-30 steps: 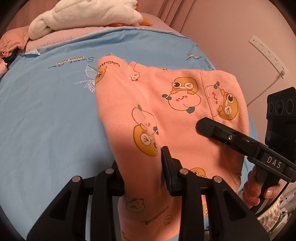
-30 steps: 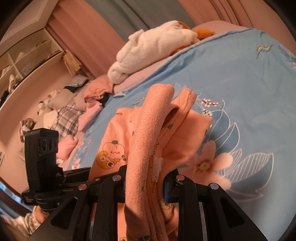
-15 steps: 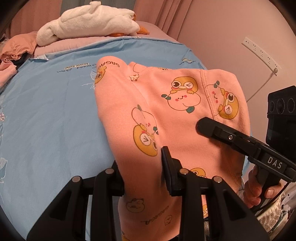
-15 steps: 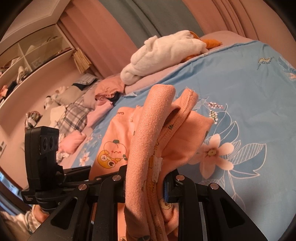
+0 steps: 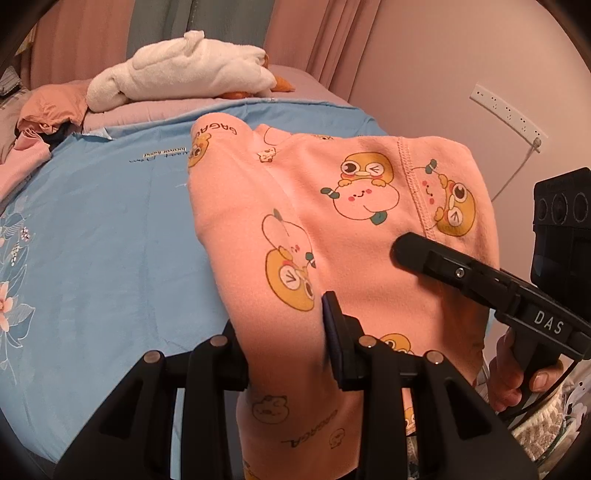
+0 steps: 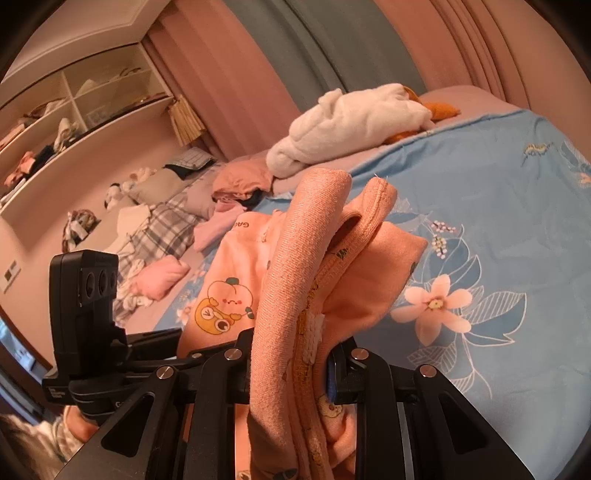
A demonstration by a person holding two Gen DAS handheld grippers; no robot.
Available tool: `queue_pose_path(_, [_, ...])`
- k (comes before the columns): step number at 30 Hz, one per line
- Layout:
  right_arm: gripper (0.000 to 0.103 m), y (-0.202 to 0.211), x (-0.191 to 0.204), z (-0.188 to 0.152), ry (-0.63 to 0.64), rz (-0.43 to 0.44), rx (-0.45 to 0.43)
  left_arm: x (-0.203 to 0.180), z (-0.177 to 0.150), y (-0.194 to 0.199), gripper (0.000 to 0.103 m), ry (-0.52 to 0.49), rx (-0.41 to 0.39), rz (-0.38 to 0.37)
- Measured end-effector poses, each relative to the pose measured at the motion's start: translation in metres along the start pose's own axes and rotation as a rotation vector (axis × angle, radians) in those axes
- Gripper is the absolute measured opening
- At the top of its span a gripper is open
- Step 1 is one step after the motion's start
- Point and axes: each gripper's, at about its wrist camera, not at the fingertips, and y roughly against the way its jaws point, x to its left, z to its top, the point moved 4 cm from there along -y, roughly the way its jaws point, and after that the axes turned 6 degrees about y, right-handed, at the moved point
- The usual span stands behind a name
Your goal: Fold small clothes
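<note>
Both grippers have lifted and tipped up a bit since a second ago, so the pillows [image 5: 177, 79] and curtains [image 5: 295, 33] at the bed's far end show way more, and more shelves [image 6: 74, 107] too.

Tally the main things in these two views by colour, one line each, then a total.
Peach, cartoon print: 1, the garment clamped in both the left gripper and the right gripper.
Blue: 1, the flowered bedsheet.
White: 1, the fluffy bundle at the far end of the bed.
Black: 2, the grippers.
Total: 5.
</note>
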Motion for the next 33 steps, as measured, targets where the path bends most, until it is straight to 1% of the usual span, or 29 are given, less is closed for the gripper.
queue_pose_path(11, [0.025, 0.007, 0.018, 0.001, 0.052, 0.016, -0.022, 0.004, -0.002, 0.018, 0.031, 0.003, -0.048, 0.009])
queue_pose_path(33, [0.025, 0.003, 0.045, 0.011, 0.141, 0.035, -0.029, 0.014, -0.008, 0.045, 0.031, 0.007, -0.119, 0.034])
